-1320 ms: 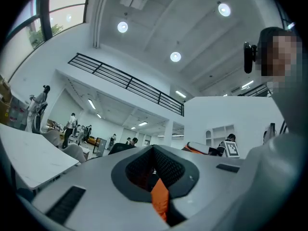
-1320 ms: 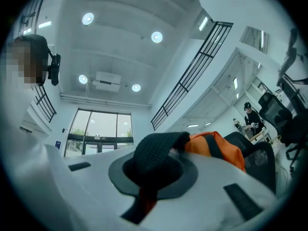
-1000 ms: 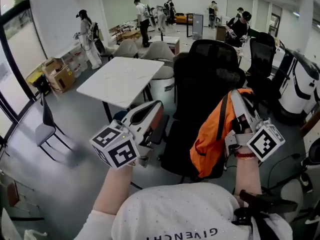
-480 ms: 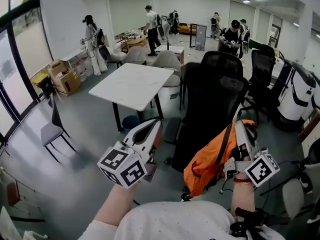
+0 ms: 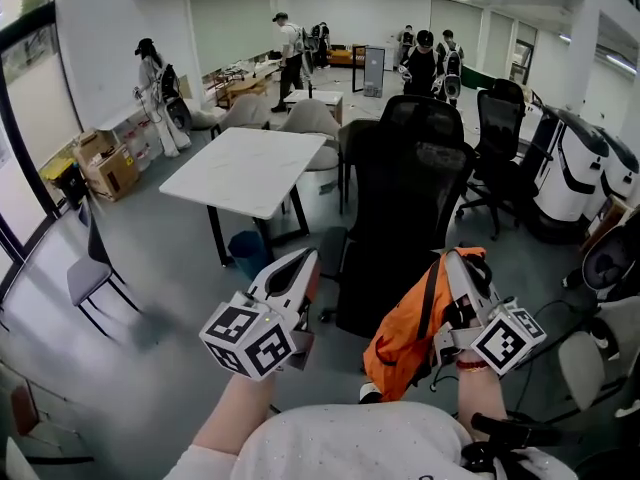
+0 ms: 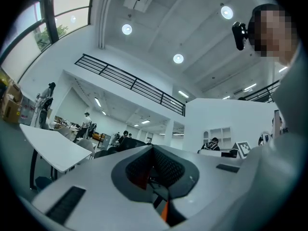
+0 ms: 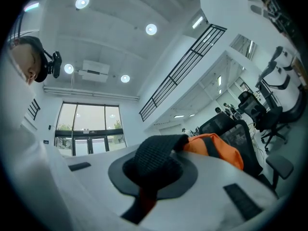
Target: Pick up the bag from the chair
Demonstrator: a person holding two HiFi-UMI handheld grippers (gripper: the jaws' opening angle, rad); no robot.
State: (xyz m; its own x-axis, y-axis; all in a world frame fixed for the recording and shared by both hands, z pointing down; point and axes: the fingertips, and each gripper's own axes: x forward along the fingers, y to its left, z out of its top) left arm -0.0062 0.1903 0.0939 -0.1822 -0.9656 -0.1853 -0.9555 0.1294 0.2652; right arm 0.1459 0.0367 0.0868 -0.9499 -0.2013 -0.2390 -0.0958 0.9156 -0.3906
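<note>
An orange bag (image 5: 403, 334) with black straps hangs in the air in front of a black office chair (image 5: 402, 203), clear of its seat. My right gripper (image 5: 463, 262) is shut on the bag's black strap (image 7: 159, 157), and the orange cloth (image 7: 215, 148) shows just past the jaws in the right gripper view. My left gripper (image 5: 297, 270) is held up at the lower left of the head view, jaws pressed together with nothing between them (image 6: 156, 170). It points up and away from the bag.
A white table (image 5: 246, 168) stands behind the left gripper, with a blue bin (image 5: 246, 252) under it. More office chairs (image 5: 500, 133) stand at the right. Several people work at the far end of the room. A small grey chair (image 5: 88, 268) is at the left.
The bag has come off the chair and hangs lower and nearer me, carried by the right gripper. The left gripper has barely moved. The head view has pulled back from the chair.
</note>
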